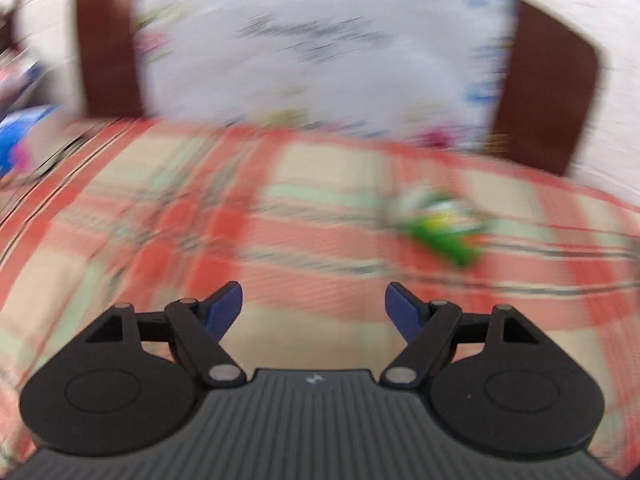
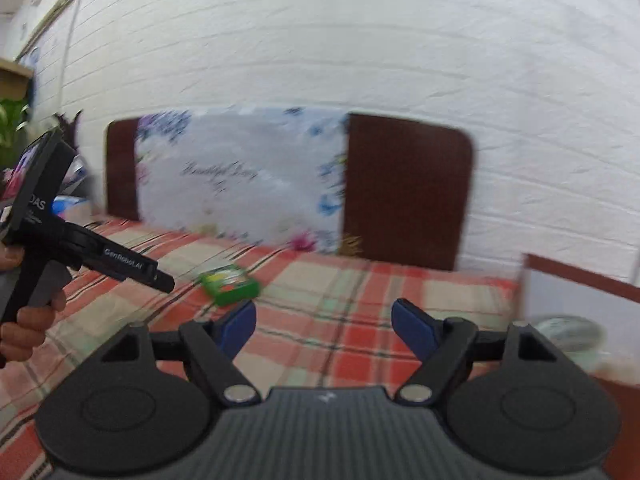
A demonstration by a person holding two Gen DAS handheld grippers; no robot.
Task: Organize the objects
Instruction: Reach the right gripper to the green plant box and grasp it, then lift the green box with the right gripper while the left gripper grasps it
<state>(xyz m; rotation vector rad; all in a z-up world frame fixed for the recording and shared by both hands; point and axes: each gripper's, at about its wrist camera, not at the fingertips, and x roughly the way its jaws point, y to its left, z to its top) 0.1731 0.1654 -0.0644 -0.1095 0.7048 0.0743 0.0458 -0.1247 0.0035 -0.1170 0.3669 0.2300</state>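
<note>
A small green packet [image 1: 444, 228] lies on the red-and-cream checked bedspread [image 1: 280, 208], ahead and right of my left gripper [image 1: 314, 308], which is open and empty above the bed. The left wrist view is heavily blurred. In the right wrist view the same green packet [image 2: 230, 284] lies ahead and to the left of my right gripper [image 2: 324, 326], which is open and empty. The left gripper's body [image 2: 80, 248] shows at the left edge, held by a hand, its tip close to the packet.
A white floral pillow [image 2: 240, 180] leans on a dark brown headboard [image 2: 404, 192] against a white brick wall. A brown-edged white box [image 2: 580, 312] with a pale round container [image 2: 572, 336] in it stands at the right. Blue clutter [image 1: 20, 140] lies off the bed's left.
</note>
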